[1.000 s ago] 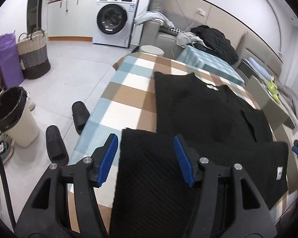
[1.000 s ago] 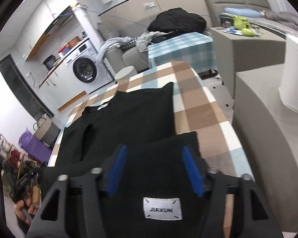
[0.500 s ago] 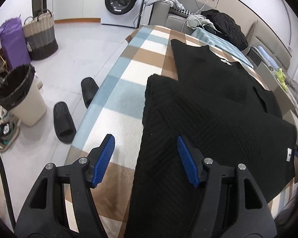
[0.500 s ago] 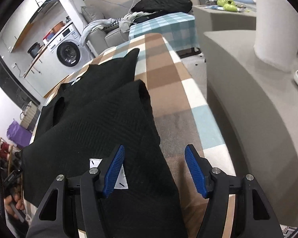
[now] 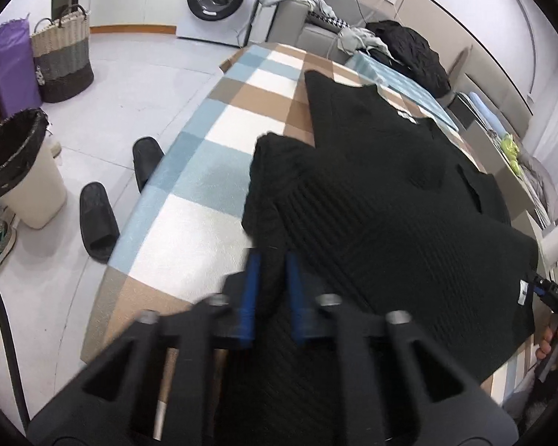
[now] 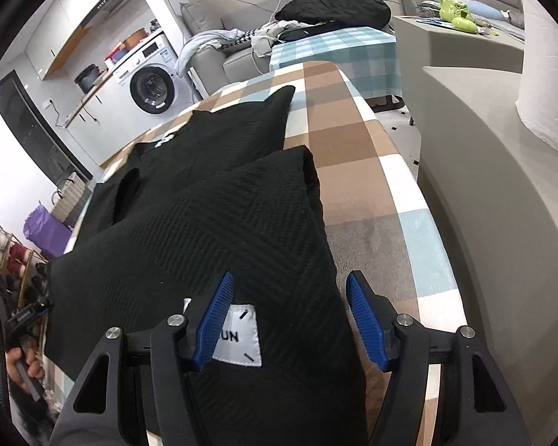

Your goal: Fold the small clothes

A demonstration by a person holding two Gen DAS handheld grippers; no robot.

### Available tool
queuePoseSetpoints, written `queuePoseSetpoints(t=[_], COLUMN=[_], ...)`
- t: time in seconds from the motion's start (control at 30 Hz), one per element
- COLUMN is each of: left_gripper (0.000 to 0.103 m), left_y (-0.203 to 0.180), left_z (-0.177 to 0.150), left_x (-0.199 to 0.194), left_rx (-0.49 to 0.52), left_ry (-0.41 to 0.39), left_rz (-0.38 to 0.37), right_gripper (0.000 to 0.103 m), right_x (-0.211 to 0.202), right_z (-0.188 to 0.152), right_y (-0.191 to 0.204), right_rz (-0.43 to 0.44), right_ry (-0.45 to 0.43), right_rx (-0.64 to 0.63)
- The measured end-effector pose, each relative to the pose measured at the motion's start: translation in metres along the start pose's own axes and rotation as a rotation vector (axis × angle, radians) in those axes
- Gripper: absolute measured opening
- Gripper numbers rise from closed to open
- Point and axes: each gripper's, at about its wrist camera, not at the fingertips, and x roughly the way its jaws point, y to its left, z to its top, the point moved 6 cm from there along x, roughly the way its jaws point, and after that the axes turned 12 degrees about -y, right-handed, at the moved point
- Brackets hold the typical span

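A black knit (image 5: 383,200) lies on the checked tabletop (image 5: 219,171), its lower part already doubled up toward the collar, so the first fold looks laid and the next one is starting. The left hand-held gripper (image 5: 273,286) is pinched nearly closed on a bunched edge of the knit at 6 o'clock in its view; motion blur makes it hard to be sure how firm that grip is. The right hand-held gripper (image 6: 290,316) is wide open, straddling the knit's near corner by the white label (image 6: 238,334) and holding nothing.

The next move probably calls for the right one to close on that corner, then both to lift together and carry the edge across evenly, so the layers stay stacked.

In the left view bare tabletop runs from 9 to 11 o'clock, and beyond its edge lie slippers (image 5: 96,219) on the floor. In the right view a free strip runs from 12 to 3 o'clock, ending at the tabletop edge beside a grey cabinet (image 6: 483,156). The room for a sideways fold lies over the knit itself.
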Motion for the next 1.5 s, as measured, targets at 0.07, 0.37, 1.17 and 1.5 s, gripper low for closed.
queuePoseSetpoints(t=[0.07, 0.37, 1.17, 1.5], left_gripper=[0.004, 0.002, 0.003, 0.003], left_y=[0.001, -0.004, -0.01, -0.011], left_z=[0.006, 0.04, 0.058, 0.056], left_x=[-0.005, -0.045, 0.025, 0.024], left_rx=[-0.016, -0.04, -0.02, -0.013], left_ry=[-0.036, -0.177, -0.102, -0.098], left_rz=[-0.002, -0.045, 0.003, -0.001], right_gripper=[0.04, 0.007, 0.041, 0.043], right_x=[0.002, -0.054, 0.0, -0.015], right_z=[0.0, 0.014, 0.049, 0.048], right_y=[0.003, 0.019, -0.018, -0.007], right_rz=[-0.015, 0.04, 0.088, 0.182], right_ry=[-0.007, -0.154, -0.141, -0.173], right_rx=[-0.021, -0.086, 0.21, 0.181])
